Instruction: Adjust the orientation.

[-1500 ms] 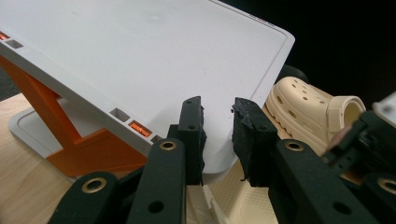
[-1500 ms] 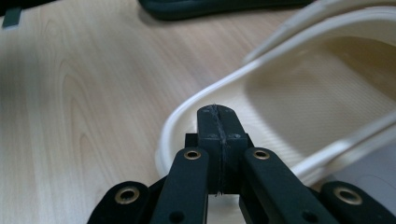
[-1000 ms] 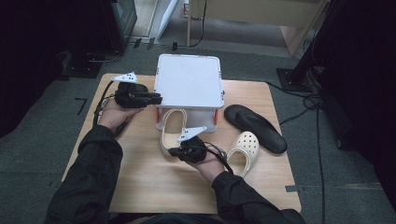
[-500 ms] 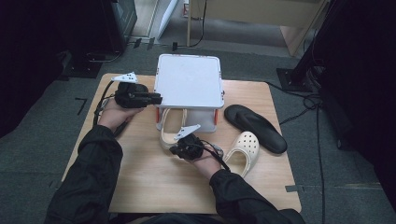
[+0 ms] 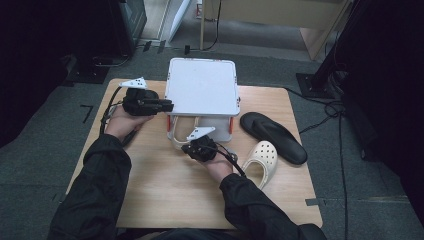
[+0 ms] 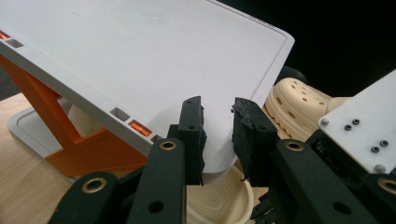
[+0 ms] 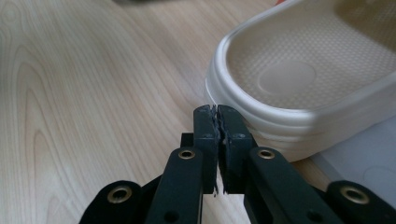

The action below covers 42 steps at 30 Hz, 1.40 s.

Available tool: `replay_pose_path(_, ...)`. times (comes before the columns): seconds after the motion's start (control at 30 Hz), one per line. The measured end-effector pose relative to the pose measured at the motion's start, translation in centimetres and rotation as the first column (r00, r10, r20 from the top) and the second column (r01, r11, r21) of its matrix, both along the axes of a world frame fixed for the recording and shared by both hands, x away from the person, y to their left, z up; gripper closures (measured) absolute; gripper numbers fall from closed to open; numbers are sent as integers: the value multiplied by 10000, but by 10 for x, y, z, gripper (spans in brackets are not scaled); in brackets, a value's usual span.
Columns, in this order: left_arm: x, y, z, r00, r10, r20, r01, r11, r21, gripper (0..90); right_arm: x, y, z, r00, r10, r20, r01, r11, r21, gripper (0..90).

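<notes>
While the left gripper (image 5: 162, 106) clamps the near corner of the white lid (image 5: 202, 86) and holds it tilted up on its orange hinge arms (image 6: 60, 126), the box (image 5: 200, 131) underneath stays open at the front, which looks like the whole point of that grip: it keeps a gap through which a shoe can go in. In the left gripper view its jaws stand on either side of the lid's rounded edge, pinching it. To the right of that, the cream slipper (image 5: 181, 137) lies at the mouth of the box, its front end under the raised lid and its heel out on the wooden table (image 5: 165, 195). The right gripper (image 7: 217, 122) sits just at that heel rim, jaws together with nothing between them, probably placed to nudge the slipper further in. Farther right, a cream clog (image 5: 261, 161) and a black sandal (image 5: 272, 136) wait on the table, apart from the box.
</notes>
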<state>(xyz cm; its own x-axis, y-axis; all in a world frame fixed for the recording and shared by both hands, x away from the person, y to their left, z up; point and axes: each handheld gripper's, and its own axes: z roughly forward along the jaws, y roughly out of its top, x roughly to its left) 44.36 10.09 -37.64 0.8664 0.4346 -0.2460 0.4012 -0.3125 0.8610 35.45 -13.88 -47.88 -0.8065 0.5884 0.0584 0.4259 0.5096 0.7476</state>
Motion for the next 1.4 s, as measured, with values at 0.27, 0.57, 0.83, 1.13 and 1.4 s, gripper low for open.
replay_pose_path(0.27, 0, 0, 0, 10000, 3, -4, -3, 10000, -2, 736, 6, 0, 0, 9996, -223, 165, 222, 9997, 58, 821)
replay_pose_path(0.57, -1, 0, 2, 9997, -31, -225, 31, 10000, -28, 703, -10, -18, 22, 9988, 20, -487, 13, 9978, 665, 743)
replay_pose_path(0.83, -2, 7, 7, 9975, 280, -645, -291, 9994, -166, 617, -26, -48, 37, 9971, -120, -748, 205, 9933, 1136, 689)
replay_pose_path(1.13, -8, 12, 11, 9979, 452, -465, -447, 9989, 119, 592, -38, -92, 53, 9963, -704, -490, 756, 9905, 1146, 632)
replay_pose_path(1.4, -8, 9, 9, 9985, 500, -239, -495, 9986, 209, 597, -49, -142, 57, 9839, -1728, -452, 1769, 9779, 1114, 606)
